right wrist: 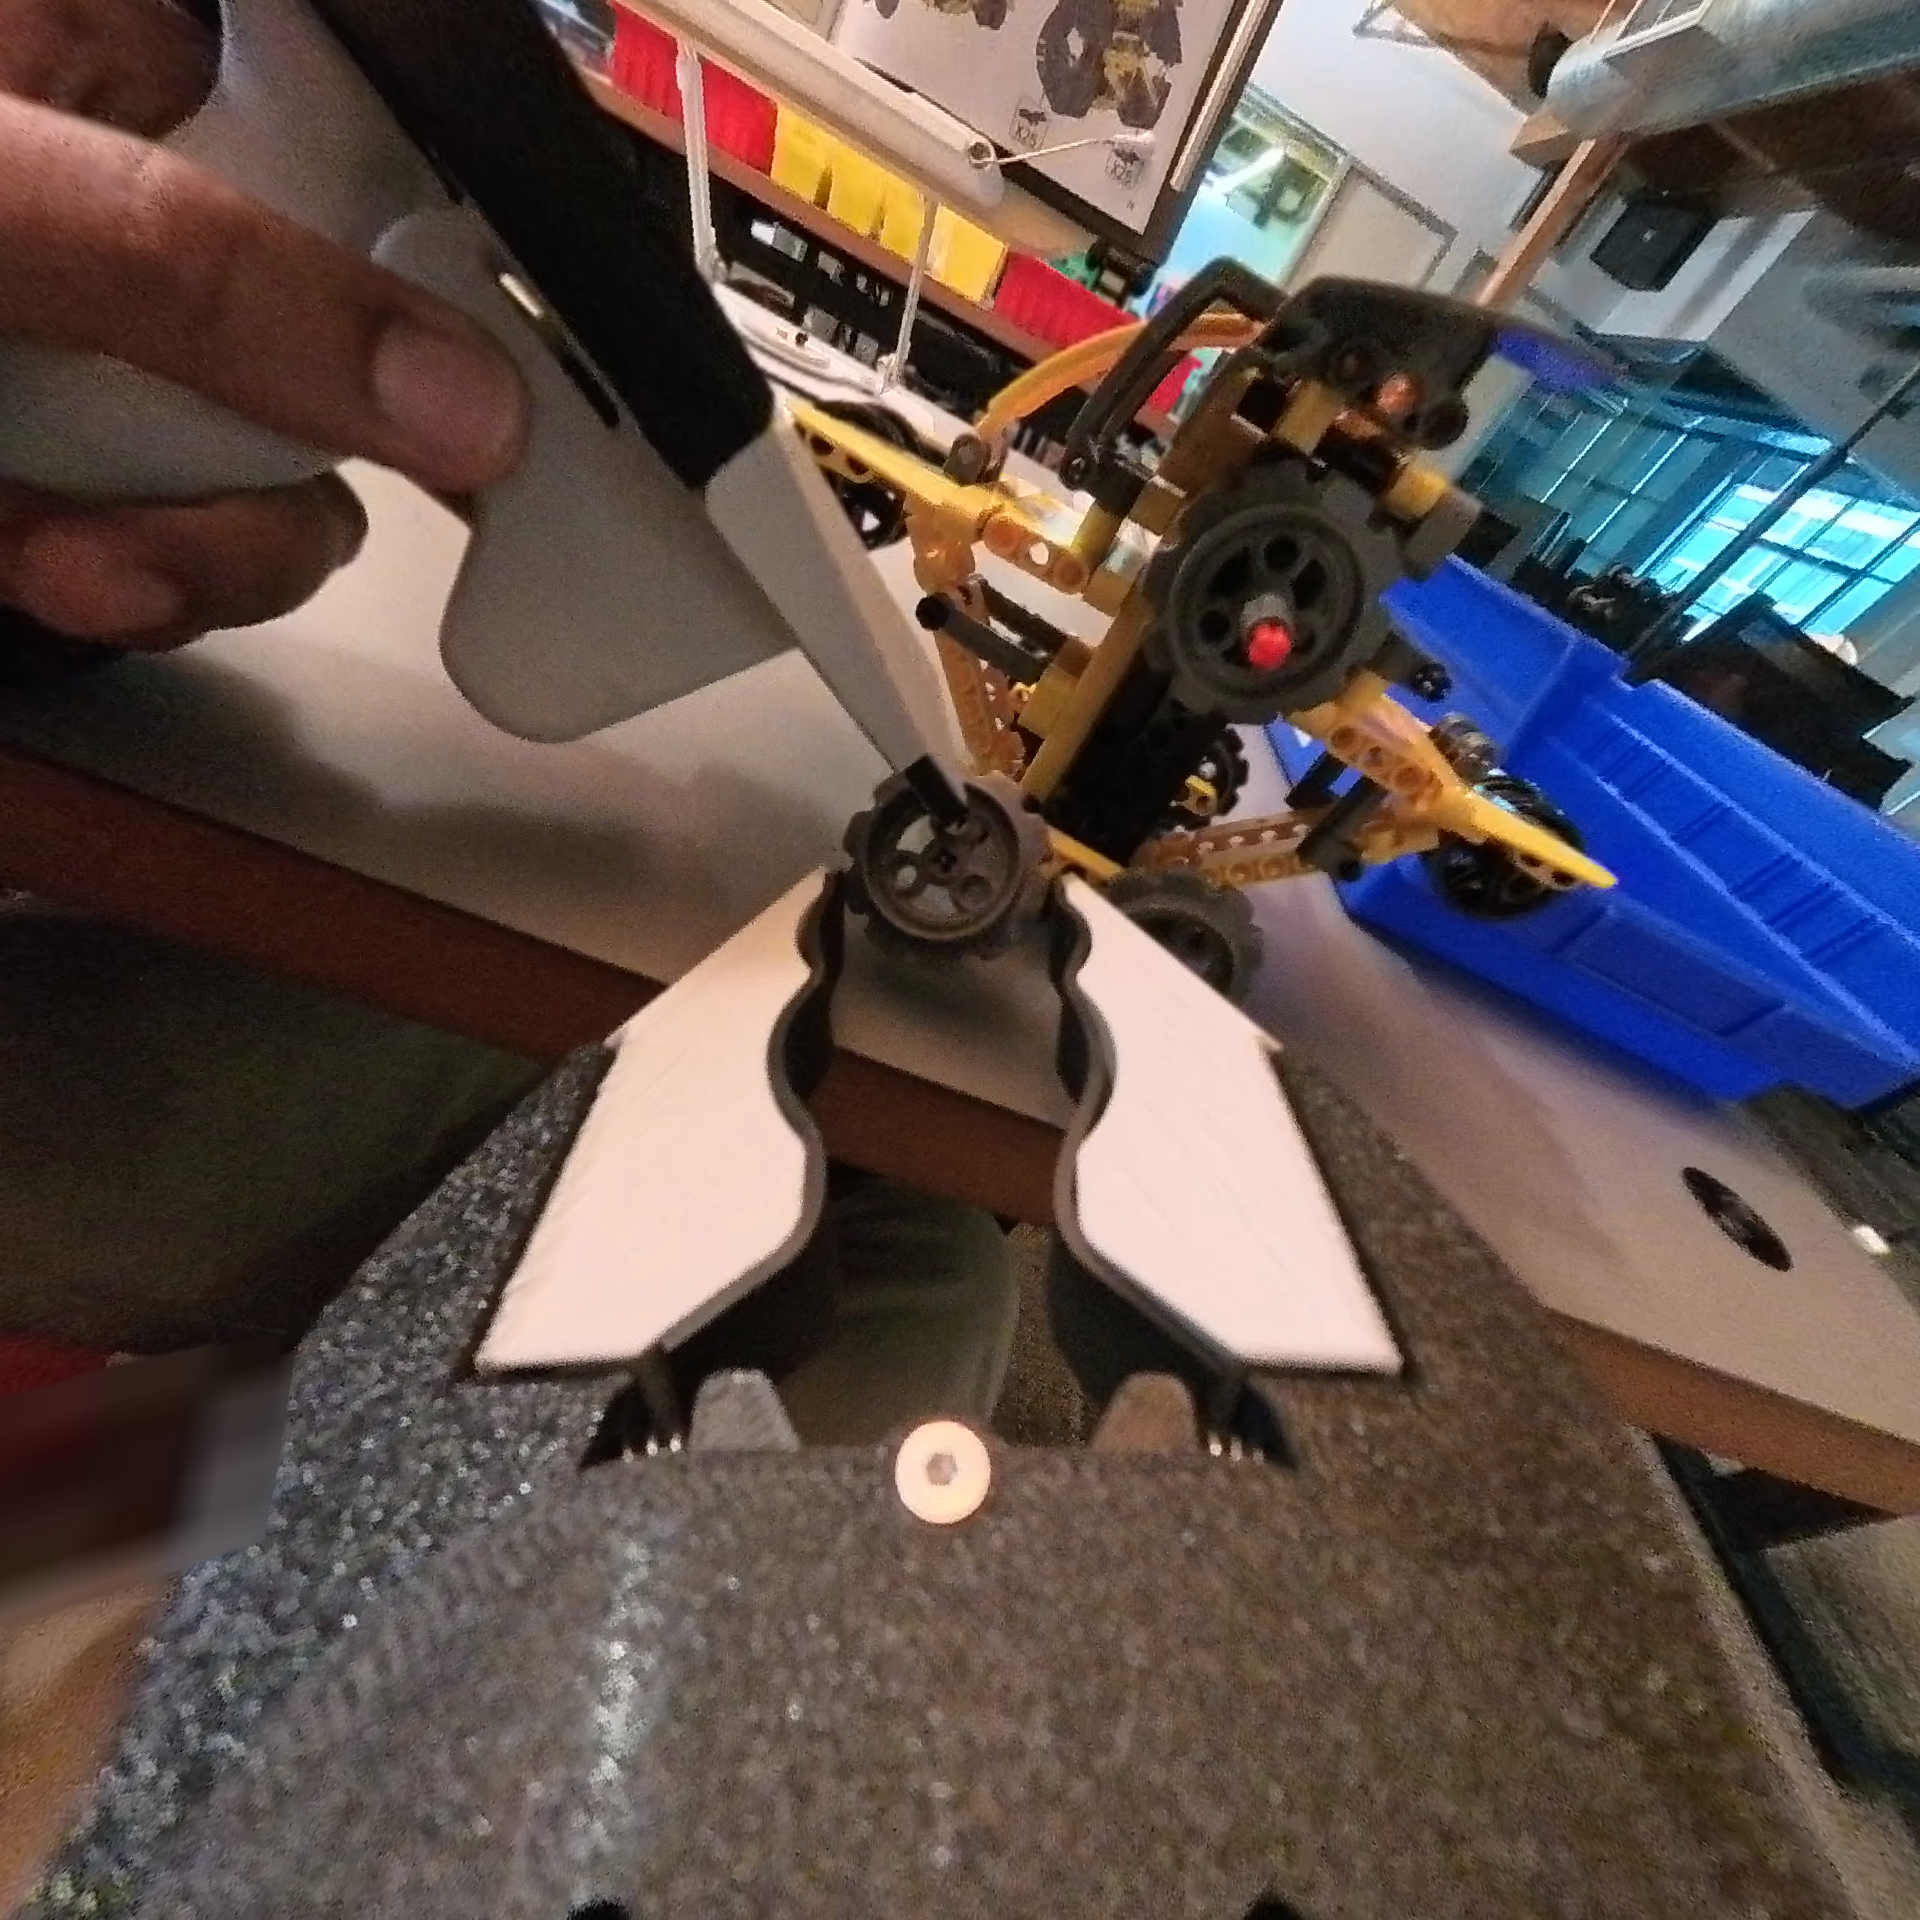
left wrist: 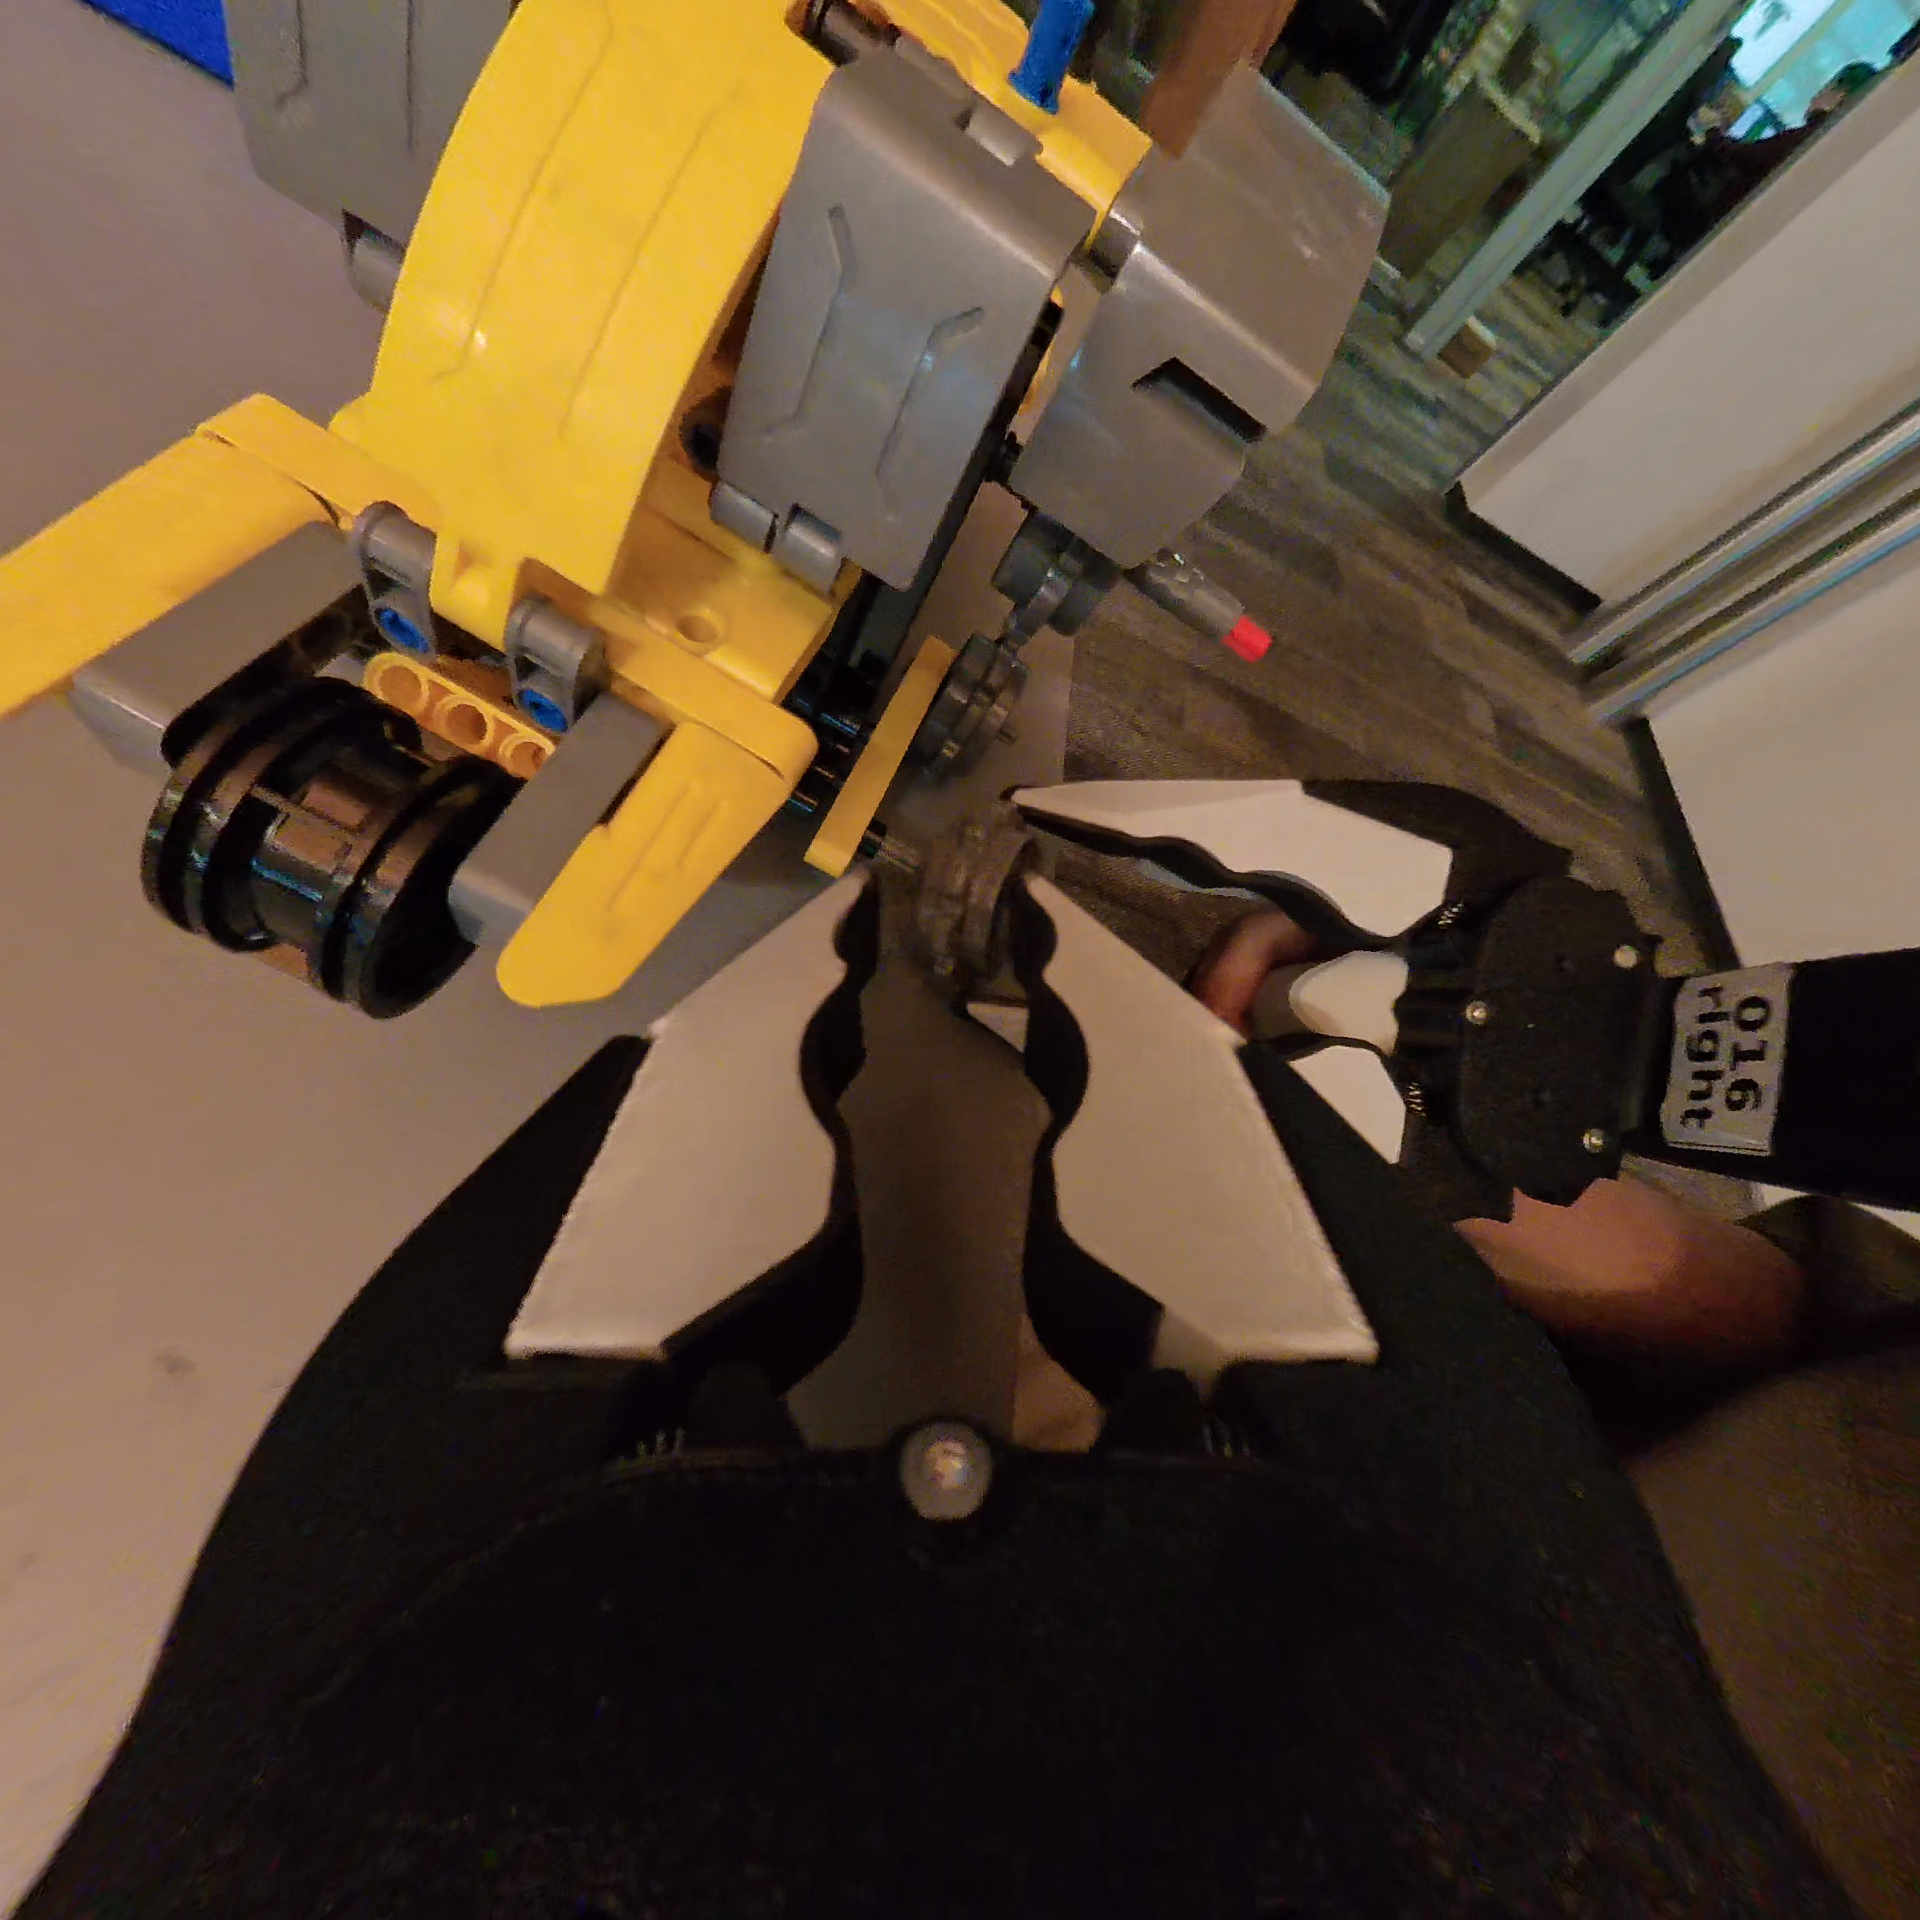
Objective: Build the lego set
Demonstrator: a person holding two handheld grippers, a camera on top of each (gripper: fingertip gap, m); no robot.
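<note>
A yellow, grey and black brick-built vehicle model (left wrist: 582, 343) stands on the pale table (left wrist: 125, 1143); it also shows in the right wrist view (right wrist: 1122, 582). A small dark grey toothed wheel (left wrist: 961, 904) sits at the end of a black axle at the model's near lower corner. My left gripper (left wrist: 945, 899) is closed across the wheel's two faces, at the table's edge. My right gripper (right wrist: 940, 888) is shut on the same wheel (right wrist: 935, 868) across its rim. The right gripper (left wrist: 1003, 914) reaches in from the right in the left wrist view. One left finger (right wrist: 831, 603) touches the wheel's hub.
A larger grey wheel with a red pin (right wrist: 1262, 592) sits higher on the model. A blue bin (right wrist: 1662, 883) stands behind it. The table's wooden edge (right wrist: 520, 966) runs under my right gripper. A person's hand (right wrist: 260, 343) holds the left gripper. Carpet floor (left wrist: 1351, 623) lies beyond. Less than 4 cm separates the two grippers' tips.
</note>
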